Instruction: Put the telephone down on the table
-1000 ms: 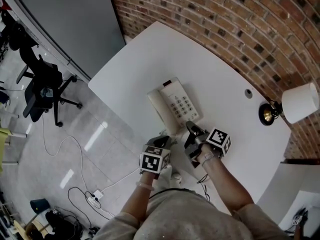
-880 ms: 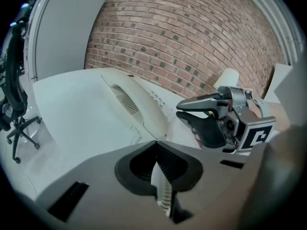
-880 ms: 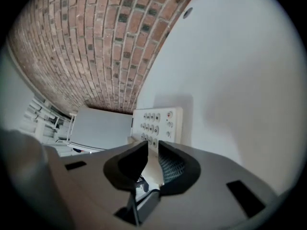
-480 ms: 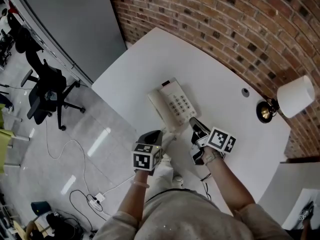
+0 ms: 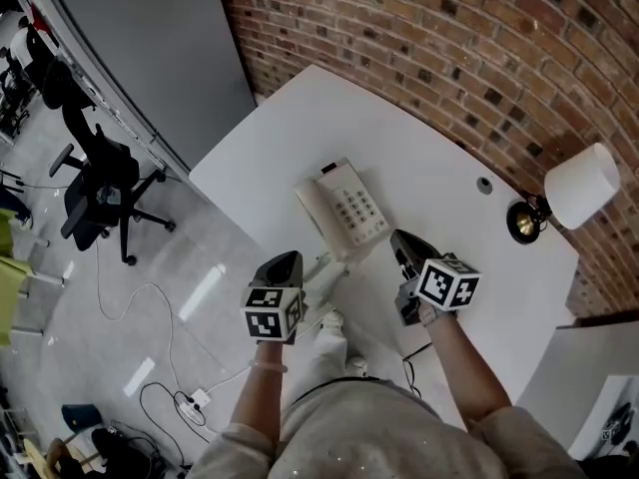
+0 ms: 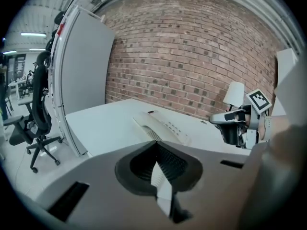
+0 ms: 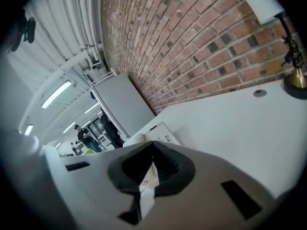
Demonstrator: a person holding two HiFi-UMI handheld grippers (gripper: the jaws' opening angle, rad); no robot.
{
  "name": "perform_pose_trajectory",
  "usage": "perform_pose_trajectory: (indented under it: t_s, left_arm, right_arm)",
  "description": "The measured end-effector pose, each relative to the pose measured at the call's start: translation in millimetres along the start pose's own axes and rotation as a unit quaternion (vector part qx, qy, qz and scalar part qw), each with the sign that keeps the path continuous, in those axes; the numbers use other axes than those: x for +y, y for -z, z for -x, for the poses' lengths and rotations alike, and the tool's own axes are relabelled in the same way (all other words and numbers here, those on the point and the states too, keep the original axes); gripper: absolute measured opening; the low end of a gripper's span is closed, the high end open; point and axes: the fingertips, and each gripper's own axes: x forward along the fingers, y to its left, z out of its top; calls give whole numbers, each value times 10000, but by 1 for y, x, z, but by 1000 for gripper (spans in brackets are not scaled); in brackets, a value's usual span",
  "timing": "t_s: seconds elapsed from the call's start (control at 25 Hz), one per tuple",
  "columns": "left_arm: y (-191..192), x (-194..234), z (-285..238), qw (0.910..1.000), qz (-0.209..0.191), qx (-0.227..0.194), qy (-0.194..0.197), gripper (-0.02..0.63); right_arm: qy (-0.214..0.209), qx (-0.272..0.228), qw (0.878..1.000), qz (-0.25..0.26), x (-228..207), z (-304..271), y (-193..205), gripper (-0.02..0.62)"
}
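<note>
A cream desk telephone lies flat on the white table, near its front edge, handset on the cradle beside the keypad. Its cord hangs over the edge. My left gripper is shut and empty, held just off the table edge, below and left of the phone. My right gripper is shut and empty too, over the table to the phone's lower right. The left gripper view looks across the telephone past shut jaws to the right gripper. The right gripper view has the telephone beyond its shut jaws.
A lamp with a white shade and brass base stands at the table's right, by the brick wall. A cable hole lies behind the phone. A grey partition, an office chair and floor cables are on the left.
Both grippers have drawn back from the telephone toward me and apart. The left one now hangs off the table edge. The telephone has stayed where it lies.
</note>
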Motion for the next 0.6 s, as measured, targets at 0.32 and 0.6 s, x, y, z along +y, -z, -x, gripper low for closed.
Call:
perform_pose_trajectory:
  t_s: [0.32, 0.6]
  left_arm:
    - [-22, 6, 27, 9981, -42, -566, -219, 5]
    - [-40, 10, 54, 9939, -63, -1032, -390, 5]
  right_arm:
    - [2, -288, 9940, 1053, 15, 22, -21, 5]
    - [-94, -599, 9798, 1908, 39, 41, -42, 5]
